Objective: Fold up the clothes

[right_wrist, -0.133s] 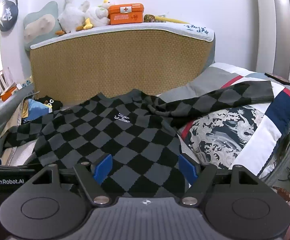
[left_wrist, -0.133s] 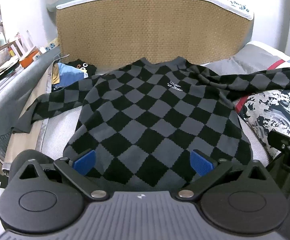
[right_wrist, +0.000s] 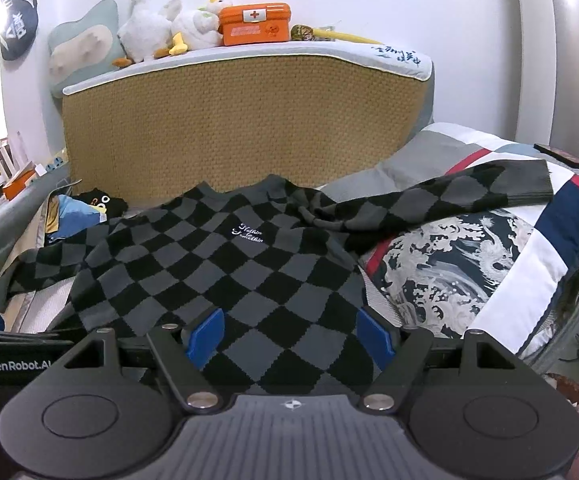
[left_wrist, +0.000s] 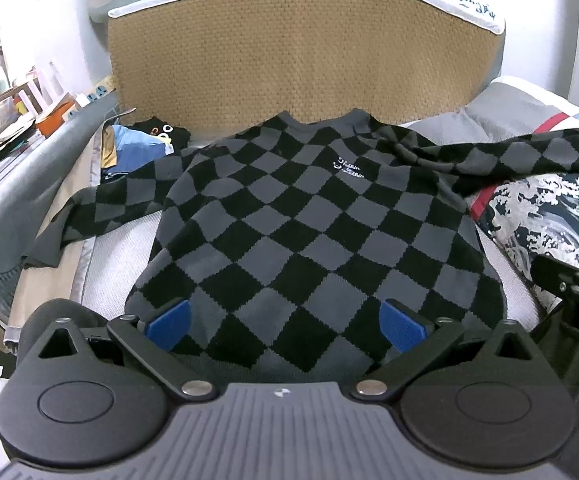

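Note:
A black and grey checked sweater (left_wrist: 297,216) lies front up and spread flat on the bed, also in the right wrist view (right_wrist: 217,276). Its left sleeve (left_wrist: 101,212) lies out to the left. Its right sleeve (right_wrist: 441,200) drapes over a patterned pillow. My left gripper (left_wrist: 285,326) is open and empty over the sweater's bottom hem. My right gripper (right_wrist: 289,336) is open and empty over the hem's right part. The right gripper's body shows at the right edge of the left wrist view (left_wrist: 569,292).
A woven tan headboard (left_wrist: 301,60) stands behind the sweater, with plush toys (right_wrist: 157,28) and an orange first-aid box (right_wrist: 255,24) on top. A wave-print pillow (right_wrist: 449,268) lies at the right. Folded clothes (left_wrist: 137,148) and a cluttered shelf (left_wrist: 17,116) are at the left.

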Tool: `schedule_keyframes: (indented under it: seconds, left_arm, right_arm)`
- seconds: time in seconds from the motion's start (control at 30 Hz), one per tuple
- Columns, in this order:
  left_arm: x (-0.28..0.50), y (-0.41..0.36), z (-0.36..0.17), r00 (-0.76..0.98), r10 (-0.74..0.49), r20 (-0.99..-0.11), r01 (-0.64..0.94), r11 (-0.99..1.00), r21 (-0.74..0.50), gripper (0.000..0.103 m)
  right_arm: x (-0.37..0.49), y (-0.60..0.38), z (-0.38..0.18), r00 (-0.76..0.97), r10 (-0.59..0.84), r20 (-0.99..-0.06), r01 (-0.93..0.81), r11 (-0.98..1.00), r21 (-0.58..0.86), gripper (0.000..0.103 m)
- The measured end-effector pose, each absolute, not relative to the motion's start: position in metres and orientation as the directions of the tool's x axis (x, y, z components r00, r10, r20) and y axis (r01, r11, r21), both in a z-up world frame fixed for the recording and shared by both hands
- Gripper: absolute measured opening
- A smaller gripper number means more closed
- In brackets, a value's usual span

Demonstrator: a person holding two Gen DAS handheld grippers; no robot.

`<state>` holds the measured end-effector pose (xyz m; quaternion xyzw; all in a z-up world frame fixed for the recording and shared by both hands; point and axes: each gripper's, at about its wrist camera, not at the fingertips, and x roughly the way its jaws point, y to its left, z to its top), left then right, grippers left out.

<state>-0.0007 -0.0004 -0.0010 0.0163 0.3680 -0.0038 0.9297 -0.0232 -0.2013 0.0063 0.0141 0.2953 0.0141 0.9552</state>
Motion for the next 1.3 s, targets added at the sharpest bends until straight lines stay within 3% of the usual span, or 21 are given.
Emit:
schedule_keyframes:
  seconds: [0.33, 1.3]
  left_arm:
    - [0.01, -0.011, -0.011, 0.722, 0.043, -0.69, 0.01, 0.997, 0.072, 0.103]
    - [0.071, -0.035, -0.004, 0.719, 0.0, -0.695, 0.06, 0.996, 0.062, 0.103]
  right_arm:
    - [0.007, -0.219, 0.01, 0.819, 0.014, -0.574, -0.001, 1.0, 0.023, 0.077]
    - [0.003, -0.225, -0.006, 0.85, -0.091, -0.519, 0.123, 0.992, 0.027, 0.077]
